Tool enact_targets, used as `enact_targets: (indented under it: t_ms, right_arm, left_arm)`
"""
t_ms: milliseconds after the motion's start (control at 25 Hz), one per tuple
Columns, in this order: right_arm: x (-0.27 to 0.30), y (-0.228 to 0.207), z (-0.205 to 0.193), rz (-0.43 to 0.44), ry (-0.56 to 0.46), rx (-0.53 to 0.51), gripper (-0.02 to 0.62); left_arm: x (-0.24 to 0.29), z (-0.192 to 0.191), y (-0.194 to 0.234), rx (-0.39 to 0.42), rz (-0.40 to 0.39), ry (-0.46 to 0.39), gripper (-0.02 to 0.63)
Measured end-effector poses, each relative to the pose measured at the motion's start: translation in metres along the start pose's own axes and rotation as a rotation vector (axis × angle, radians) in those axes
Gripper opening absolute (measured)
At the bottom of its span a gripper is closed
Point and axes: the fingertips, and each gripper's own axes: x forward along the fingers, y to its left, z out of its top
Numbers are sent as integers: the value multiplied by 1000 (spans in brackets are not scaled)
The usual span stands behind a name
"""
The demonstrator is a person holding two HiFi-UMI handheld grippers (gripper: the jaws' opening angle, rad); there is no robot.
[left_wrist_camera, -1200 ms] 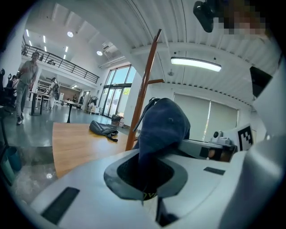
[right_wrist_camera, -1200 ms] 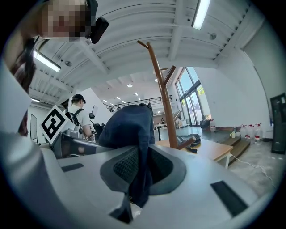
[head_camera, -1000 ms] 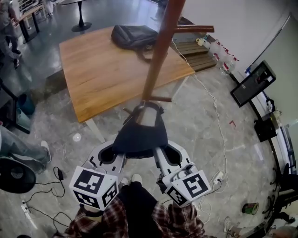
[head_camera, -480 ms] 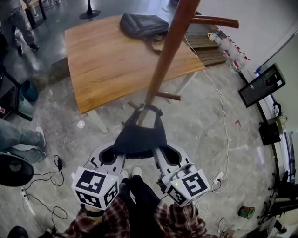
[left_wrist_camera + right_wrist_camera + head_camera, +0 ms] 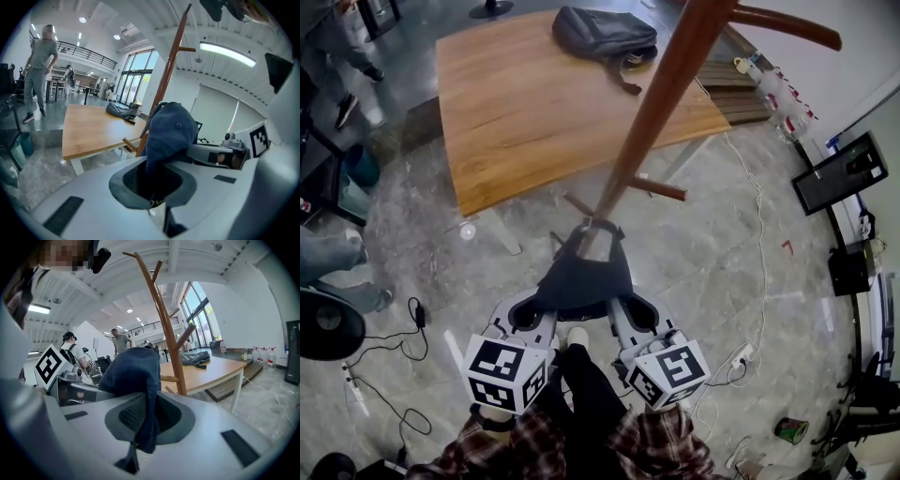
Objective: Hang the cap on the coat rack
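A dark blue cap (image 5: 584, 277) is stretched between my two grippers, just in front of the wooden coat rack pole (image 5: 649, 117). My left gripper (image 5: 534, 309) is shut on the cap's left side, where the cloth (image 5: 164, 136) runs down between its jaws. My right gripper (image 5: 623, 307) is shut on the cap's right side, its cloth (image 5: 136, 376) pinched the same way. The cap's strap loop (image 5: 595, 228) lies against the pole near a low peg (image 5: 661, 189). In the right gripper view the rack (image 5: 164, 319) rises with several pegs.
A wooden table (image 5: 544, 103) stands behind the rack with a dark backpack (image 5: 605, 33) on it. Cables (image 5: 384, 361) trail on the marble floor. A monitor (image 5: 848, 173) leans at the right wall. People (image 5: 40, 70) stand at the left.
Both grippers have sunk with the cap, which now sits lower along the pole. The head view has tilted, so the table and the rack pole fill more of the frame.
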Motion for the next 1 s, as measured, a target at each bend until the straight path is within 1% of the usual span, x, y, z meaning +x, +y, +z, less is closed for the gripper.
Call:
enact_targets:
  t_ms: [560, 720, 1000]
  right_arm:
    - [39, -35, -56, -68, 100, -3, 29]
    - [50, -49, -70, -91, 125, 2, 29]
    - [74, -74, -81, -123, 152, -29, 29]
  left_arm:
    - [52, -45, 28, -43, 6, 117, 20]
    - [71, -56, 34, -40, 4, 157, 20]
    - [104, -60, 47, -54, 4, 167, 20]
